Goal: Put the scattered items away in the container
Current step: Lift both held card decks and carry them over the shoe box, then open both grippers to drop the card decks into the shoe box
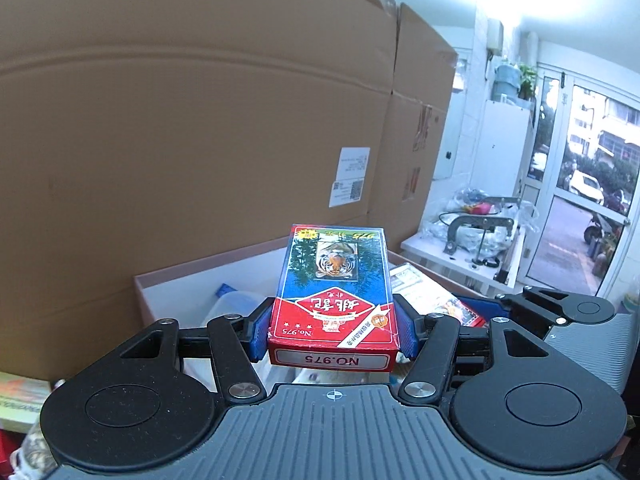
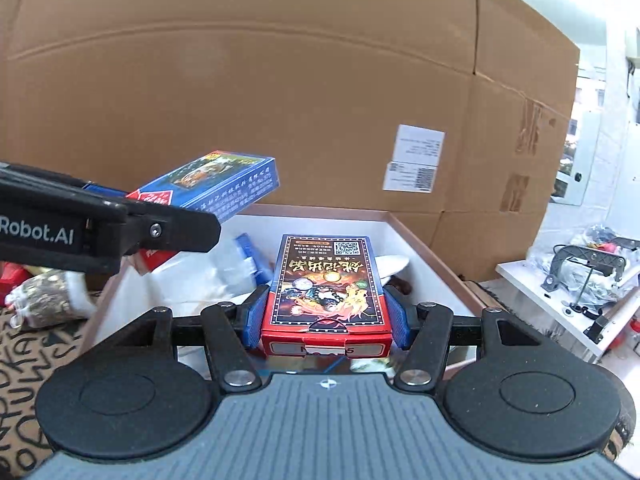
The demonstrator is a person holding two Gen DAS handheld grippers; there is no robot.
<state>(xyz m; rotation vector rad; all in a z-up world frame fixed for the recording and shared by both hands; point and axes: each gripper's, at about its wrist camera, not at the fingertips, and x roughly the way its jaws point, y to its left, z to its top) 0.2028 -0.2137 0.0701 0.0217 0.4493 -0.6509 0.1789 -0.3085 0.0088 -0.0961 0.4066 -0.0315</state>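
Observation:
My left gripper (image 1: pixel 332 330) is shut on a blue-and-red card box with a tiger picture (image 1: pixel 334 288), its blue pads (image 1: pixel 261 330) pressing both long sides. The box hangs above the pink-rimmed white container (image 1: pixel 192 270). My right gripper (image 2: pixel 326 320) is shut on a red-and-black card box with gold lettering (image 2: pixel 326 280), held over the same container (image 2: pixel 416 240). In the right wrist view the left gripper's arm (image 2: pixel 108 228) reaches in from the left, carrying the tiger card box (image 2: pixel 216 184). Inside the container lie a clear plastic bag with blue parts (image 2: pixel 236 264) and some white items.
A tall cardboard box wall (image 2: pixel 280 80) stands right behind the container. A wrapped bundle (image 2: pixel 48 296) and a patterned mat (image 2: pixel 24 380) lie to the left. A white shelf with a grey clamp and clutter (image 2: pixel 588 276) stands at the right, near a glass door (image 1: pixel 576 184).

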